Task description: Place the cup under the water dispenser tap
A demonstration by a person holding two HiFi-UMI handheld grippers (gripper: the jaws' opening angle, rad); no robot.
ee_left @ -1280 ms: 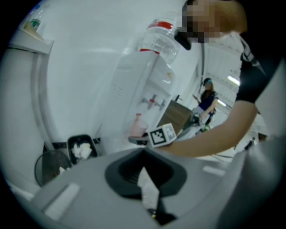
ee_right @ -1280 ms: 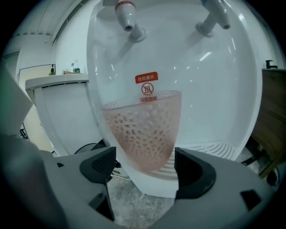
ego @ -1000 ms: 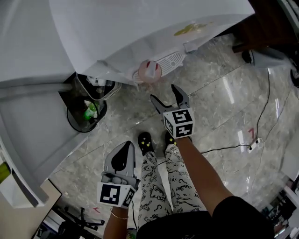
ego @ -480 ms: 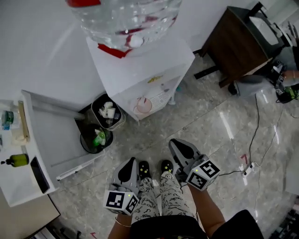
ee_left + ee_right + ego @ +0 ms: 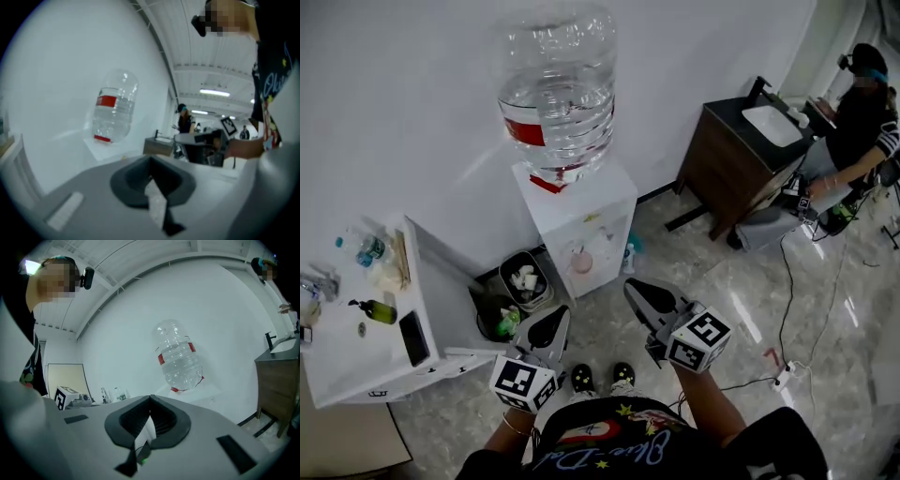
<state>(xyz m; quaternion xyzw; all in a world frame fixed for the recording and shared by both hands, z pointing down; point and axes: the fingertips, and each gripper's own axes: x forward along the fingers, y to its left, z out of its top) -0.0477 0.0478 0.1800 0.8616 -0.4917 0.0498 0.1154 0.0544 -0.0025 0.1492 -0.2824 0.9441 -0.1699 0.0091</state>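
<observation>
A pink cup [image 5: 582,262] stands in the niche of the white water dispenser [image 5: 591,211], under the big clear bottle [image 5: 558,94]. Neither gripper touches it. My left gripper [image 5: 555,319] is held in front of me, well short of the dispenser, jaws together and empty. My right gripper [image 5: 636,289] is beside it at the right, also shut with nothing between its jaws. In the left gripper view the left gripper [image 5: 151,159] aims toward the bottle [image 5: 115,105]. The right gripper [image 5: 150,397] likewise faces the bottle [image 5: 178,357]. The cup is out of sight in both gripper views.
Two waste bins [image 5: 523,277] with rubbish stand left of the dispenser. A white table [image 5: 441,309] with bottles is at the far left. A dark cabinet with a sink [image 5: 741,155] and a seated person [image 5: 862,122] are at the right. A cable and power strip [image 5: 783,375] lie on the floor.
Both grippers rose and drew back from the dispenser as the view lifted. The right gripper's jaws went from open to shut. The cup stayed in the niche.
</observation>
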